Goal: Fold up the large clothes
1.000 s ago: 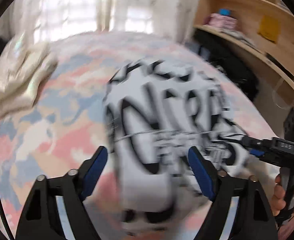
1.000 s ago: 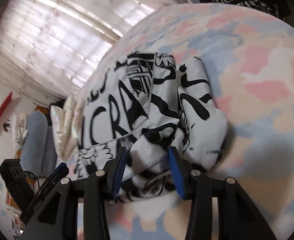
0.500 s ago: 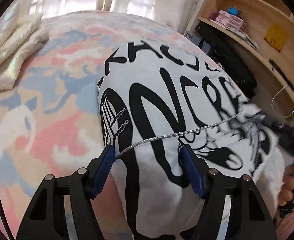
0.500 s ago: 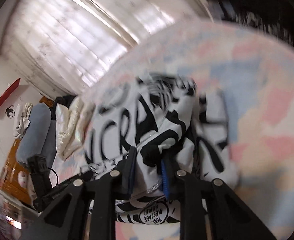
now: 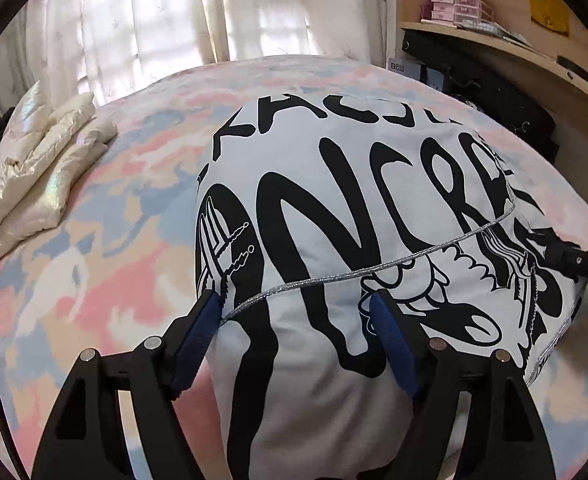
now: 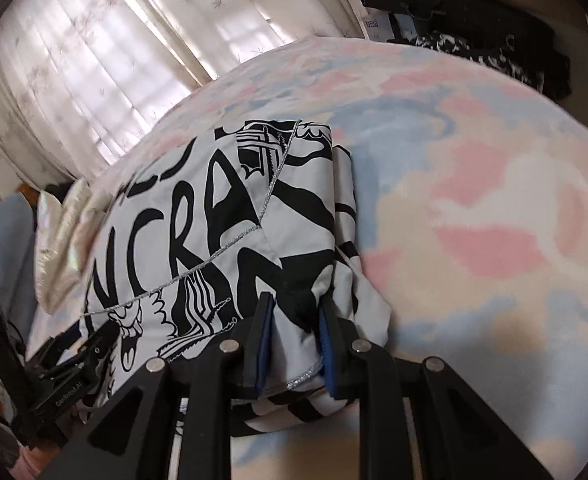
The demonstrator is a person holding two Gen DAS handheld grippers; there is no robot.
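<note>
While the pastel blanket-covered bed [image 6: 473,184] gives plenty of room, its plush top is soft and could drag on cloth that is slid across it, rucking the layers. On it lies the black-and-white printed garment [image 5: 353,208], already gathered into a thick, partly folded bundle near the bed's near edge, well apart from the cream folded quilt [image 5: 42,168] at the far left.

The bundle's bulk is the main hazard: several loose layers are stacked, and the silver-trimmed hem [image 5: 373,270] runs slack across the top, so any lift from one side alone would likely let the lower layers sag and spill open.

The right gripper [image 6: 294,336] has its fingers pinching a fold of the garment at the bundle's near corner; they have just been closing on it. That bite looks shallow and may catch only the upper layers.

The left gripper [image 5: 297,332] has its fingers spread wide astride the cloth, having just opened further, with fabric between but no pinch that I can see. If it closes there, it may grab a hump instead of an edge.
</note>
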